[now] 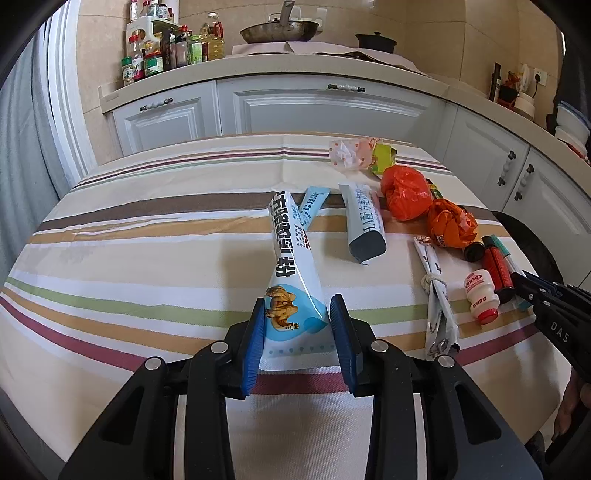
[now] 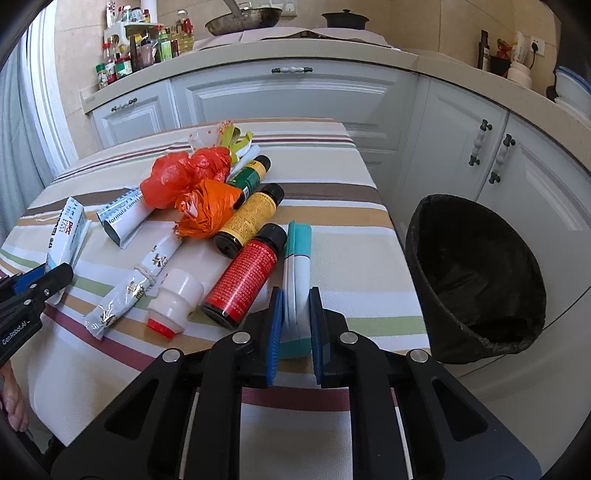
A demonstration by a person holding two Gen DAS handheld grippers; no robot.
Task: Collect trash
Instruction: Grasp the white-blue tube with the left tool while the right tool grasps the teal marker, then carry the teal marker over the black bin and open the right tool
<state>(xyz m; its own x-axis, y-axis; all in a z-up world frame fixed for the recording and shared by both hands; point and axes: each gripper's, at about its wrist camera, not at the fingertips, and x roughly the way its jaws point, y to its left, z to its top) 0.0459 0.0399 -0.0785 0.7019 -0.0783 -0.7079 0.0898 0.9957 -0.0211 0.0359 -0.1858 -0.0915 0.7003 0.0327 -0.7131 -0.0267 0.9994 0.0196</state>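
Note:
My left gripper (image 1: 297,308) has its blue pads on both sides of a long white-and-blue sachet with a camel picture (image 1: 291,266), lifted at its near end off the striped tablecloth (image 1: 147,258). My right gripper (image 2: 297,299) is shut on a teal-and-white tube (image 2: 298,266) lying at the table's right edge. Other trash lies between them: a red bottle (image 2: 242,278), a yellow-labelled bottle (image 2: 251,219), a green bottle (image 2: 251,173), red plastic bags (image 2: 184,173), an orange plastic bag (image 2: 207,210), a small white bottle with a red cap (image 2: 175,301), and foil sachets (image 2: 125,212).
A black-lined trash bin (image 2: 476,273) stands on the floor just right of the table. White kitchen cabinets (image 2: 295,99) run behind, with spice bottles (image 1: 162,55) and a pan (image 1: 279,29) on the counter. Crumpled paper wrappers (image 1: 351,151) lie at the table's far side.

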